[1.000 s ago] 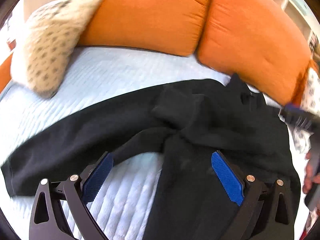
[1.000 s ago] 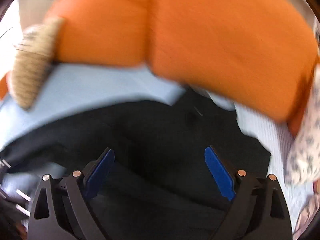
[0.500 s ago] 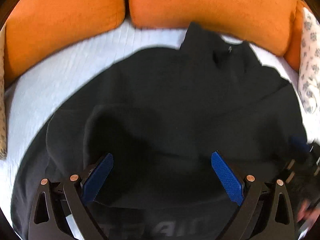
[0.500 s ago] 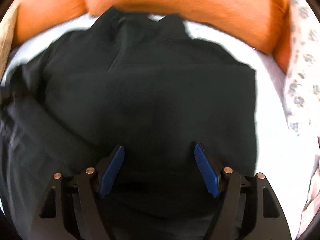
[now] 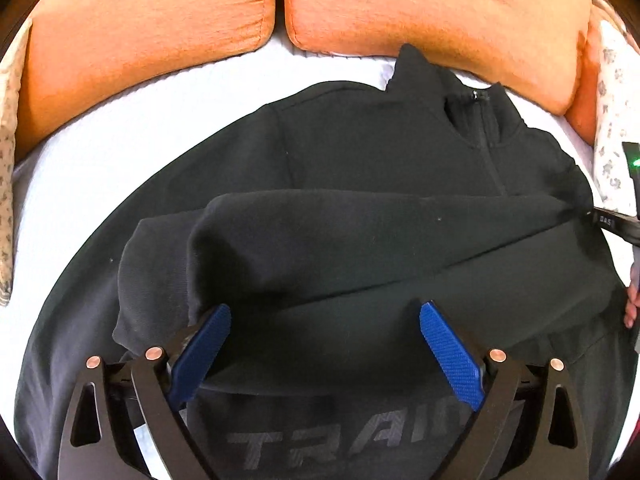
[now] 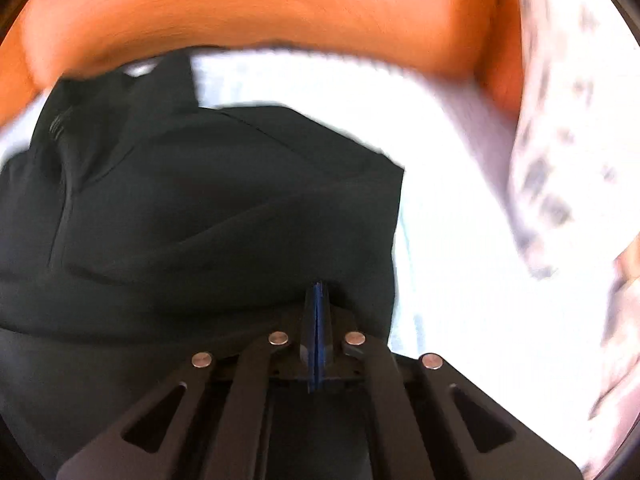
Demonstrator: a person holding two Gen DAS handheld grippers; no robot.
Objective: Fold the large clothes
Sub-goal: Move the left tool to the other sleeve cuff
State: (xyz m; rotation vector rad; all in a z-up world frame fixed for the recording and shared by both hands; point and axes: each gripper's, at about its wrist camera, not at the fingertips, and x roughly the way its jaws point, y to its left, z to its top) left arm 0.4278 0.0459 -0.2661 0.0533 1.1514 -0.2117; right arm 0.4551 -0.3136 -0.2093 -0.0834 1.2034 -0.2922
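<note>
A black zip-neck sweatshirt [image 5: 360,168] lies on a pale blue quilted cover, collar toward the cushions, with one sleeve [image 5: 320,248] folded across its chest. Grey lettering shows near its hem. My left gripper [image 5: 326,322] hovers open just over the folded sleeve, and its blue pads [image 5: 202,346] hold no cloth. In the right wrist view my right gripper [image 6: 318,300] has its pads pressed together on the sweatshirt [image 6: 200,208] at the fold near its right side. From the left wrist view, that right gripper [image 5: 612,224] pinches the cloth at the far right edge.
Two orange cushions [image 5: 152,40] line the far side of the cover [image 5: 100,168]. Patterned white pillows sit at the left [image 5: 6,184] and right [image 6: 560,160]. A person's fingers [image 5: 631,304] show at the right rim. Bare cover lies right of the sweatshirt [image 6: 460,220].
Both grippers swung over and sank toward the sweatshirt. The right gripper went from wide open to shut at the garment's right fold. The left stayed open.
</note>
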